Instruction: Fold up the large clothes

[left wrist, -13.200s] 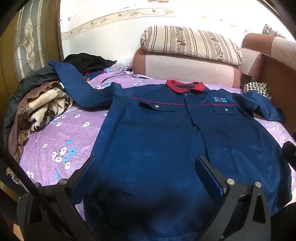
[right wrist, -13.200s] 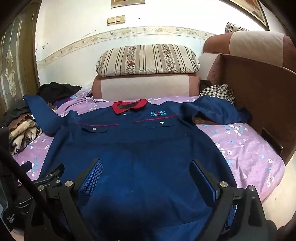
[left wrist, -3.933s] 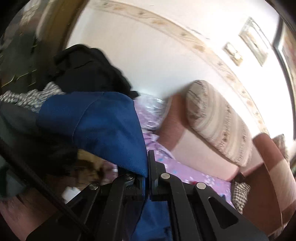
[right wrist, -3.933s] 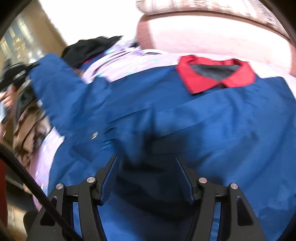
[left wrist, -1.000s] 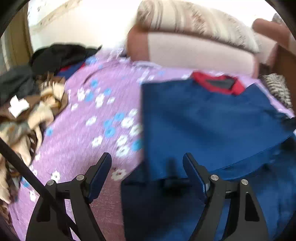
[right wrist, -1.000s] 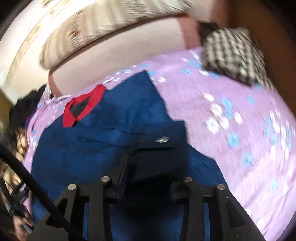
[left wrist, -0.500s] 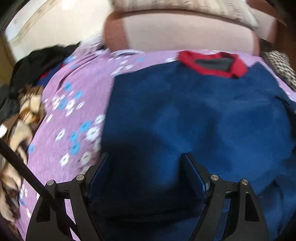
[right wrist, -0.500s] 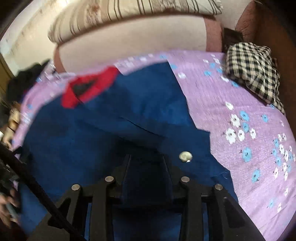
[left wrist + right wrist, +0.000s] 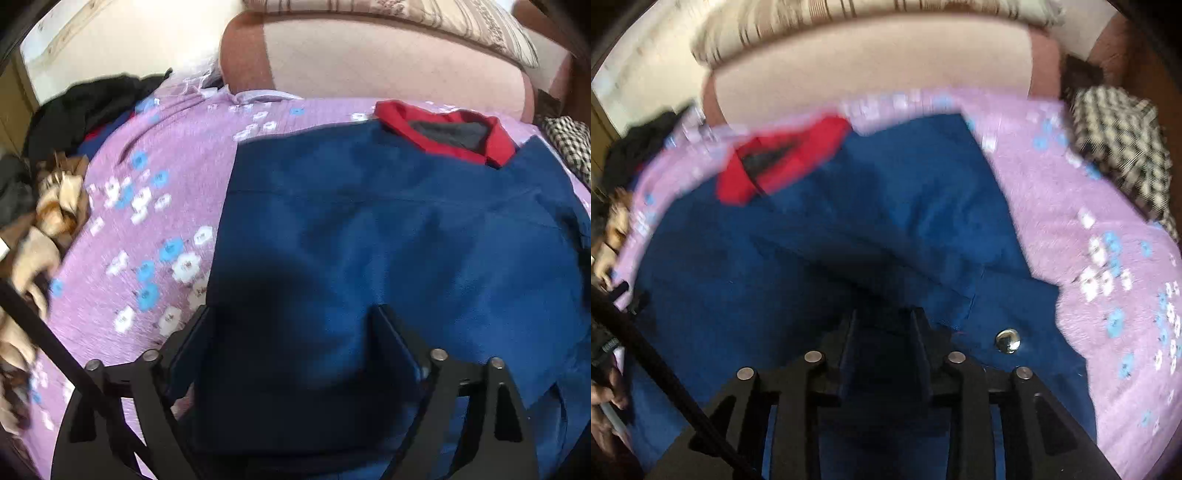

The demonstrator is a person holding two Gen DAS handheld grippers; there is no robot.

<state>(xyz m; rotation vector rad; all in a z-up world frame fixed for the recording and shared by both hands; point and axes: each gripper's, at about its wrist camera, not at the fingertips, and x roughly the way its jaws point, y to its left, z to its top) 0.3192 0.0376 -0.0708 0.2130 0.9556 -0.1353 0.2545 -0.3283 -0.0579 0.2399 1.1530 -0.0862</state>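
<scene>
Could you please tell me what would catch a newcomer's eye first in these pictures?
A big blue jacket with a bright red collar lies across the middle of a purple flowered bedspread. A checked cloth sits at the bed's far right, and a heap of clothes at its left edge.

Blue jacket [image 9: 388, 229] with red collar [image 9: 447, 133] lies partly folded on the bed

No writing can be read anywhere from here. The blue jacket [image 9: 388, 236] lies with plain cloth facing up and shows no logo or label, and its red collar [image 9: 447, 129] carries no tag. The purple bedsheet [image 9: 147, 229] has only a flower print. The silver snap button [image 9: 1007, 340] is too small and blurred to show any marking.
</scene>
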